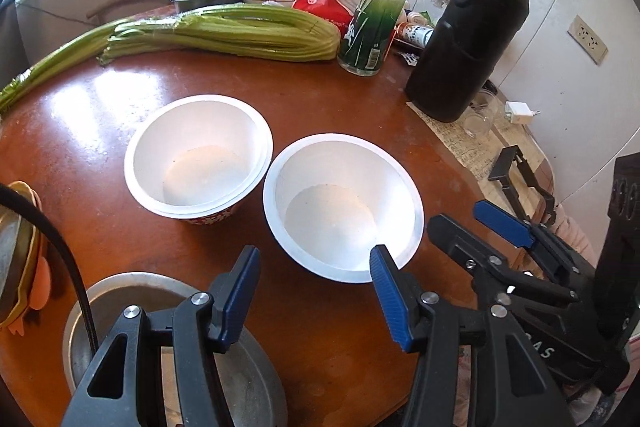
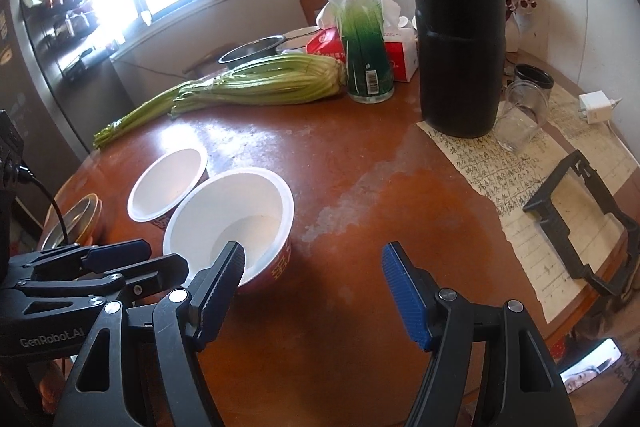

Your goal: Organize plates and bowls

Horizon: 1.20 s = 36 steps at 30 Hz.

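Two white paper bowls stand side by side on the brown table: near bowl, far bowl, rims almost touching. Left gripper and right gripper both spread wide, empty. Judged: approach step. Next: grip near bowl's rim, nest it into the other.

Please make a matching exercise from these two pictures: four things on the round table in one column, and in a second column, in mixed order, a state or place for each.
Things:
1. tall black insulated flask
2. long green celery bunch
3. clear plastic bottle with green label
4. nearer white paper bowl

States or places:
A. lying flat
B. empty, between both open grippers
C. standing on a handwritten paper sheet
D. upright beside the celery's cut end

Pairs: 1-C, 2-A, 3-D, 4-B
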{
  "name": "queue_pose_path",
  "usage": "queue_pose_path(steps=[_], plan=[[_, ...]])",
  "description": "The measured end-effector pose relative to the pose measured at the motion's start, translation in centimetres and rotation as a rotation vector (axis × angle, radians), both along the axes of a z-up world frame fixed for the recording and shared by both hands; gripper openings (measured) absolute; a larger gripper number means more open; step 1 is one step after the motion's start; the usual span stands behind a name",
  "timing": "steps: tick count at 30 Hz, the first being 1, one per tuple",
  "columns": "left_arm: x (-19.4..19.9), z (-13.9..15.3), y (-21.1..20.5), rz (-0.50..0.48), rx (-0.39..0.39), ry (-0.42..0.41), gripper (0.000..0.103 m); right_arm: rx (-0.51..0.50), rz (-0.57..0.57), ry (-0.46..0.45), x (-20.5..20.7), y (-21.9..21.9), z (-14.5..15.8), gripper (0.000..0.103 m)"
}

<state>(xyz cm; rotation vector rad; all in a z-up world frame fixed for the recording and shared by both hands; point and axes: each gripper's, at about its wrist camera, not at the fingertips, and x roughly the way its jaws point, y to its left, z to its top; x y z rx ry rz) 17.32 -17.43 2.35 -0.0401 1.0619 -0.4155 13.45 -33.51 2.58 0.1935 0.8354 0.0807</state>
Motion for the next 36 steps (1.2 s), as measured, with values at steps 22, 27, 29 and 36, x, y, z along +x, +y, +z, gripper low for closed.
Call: queue_pose_path(steps=[22, 27, 29, 36], plan=[[3.5, -1.9, -0.2, -0.007, -0.078, 0.101, 0.038, -0.019, 0.051, 0.048, 2.8, 1.0, -1.8, 0.057], [3.6, -2.1, -0.6, -0.029, -0.097, 0.108, 0.032, -0.031, 0.098, 0.052, 3.0, 2.0, -2.0, 0.045], [3.6, -2.1, -0.7, -0.036, -0.092, 0.105, 0.032, -0.026, 0.116, 0.048, 2.9, 2.4, -2.0, 0.043], [3.5, -1.9, -0.6, -0.039, -0.085, 0.091, 0.032, -0.040, 0.133, 0.027, 2.5, 3.2, -1.3, 0.042]])
